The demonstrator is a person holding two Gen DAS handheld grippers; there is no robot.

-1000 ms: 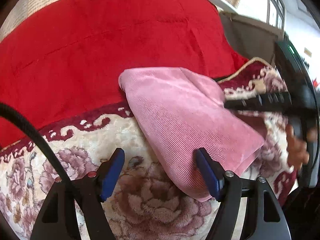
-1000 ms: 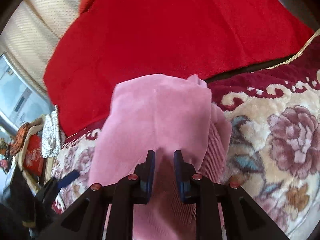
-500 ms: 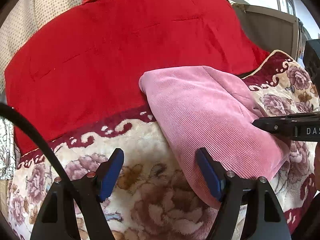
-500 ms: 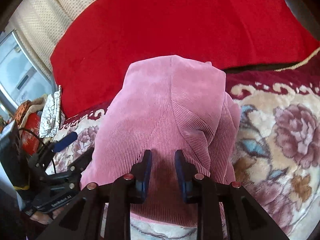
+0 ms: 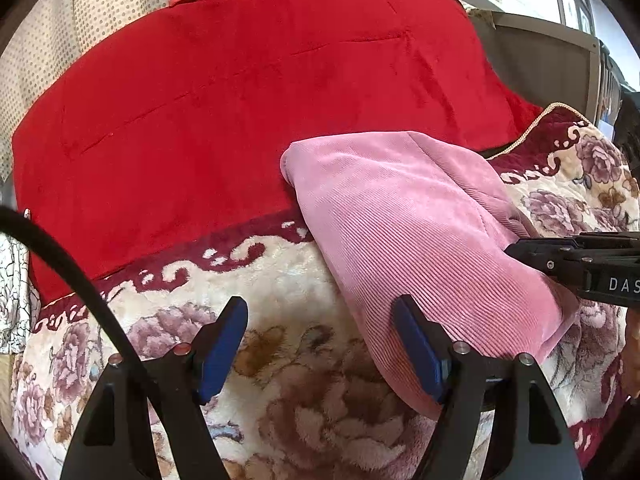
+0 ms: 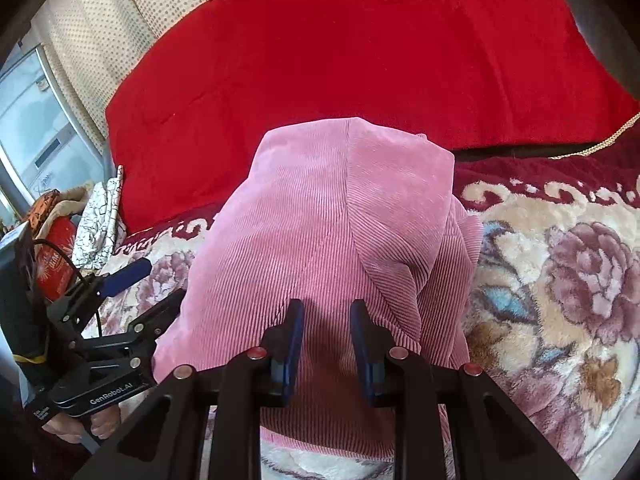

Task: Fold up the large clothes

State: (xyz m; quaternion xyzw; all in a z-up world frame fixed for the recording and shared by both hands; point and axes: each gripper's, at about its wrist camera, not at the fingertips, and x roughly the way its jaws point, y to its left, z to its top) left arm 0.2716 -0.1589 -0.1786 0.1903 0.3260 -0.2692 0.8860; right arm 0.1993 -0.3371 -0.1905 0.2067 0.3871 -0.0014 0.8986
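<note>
while the left gripper (image 5: 320,344) gapes over bare blanket (image 5: 280,280), the right gripper's (image 6: 326,336) just-widened jaws straddle the folded pink garment (image 6: 320,220).

The right gripper (image 5: 516,250) runs off the right edge of the left wrist view, its lettering cut after 3 letters. Its arms hide the pink garment's (image 6: 320,240) near edge at lower centre of the right wrist view.
</note>
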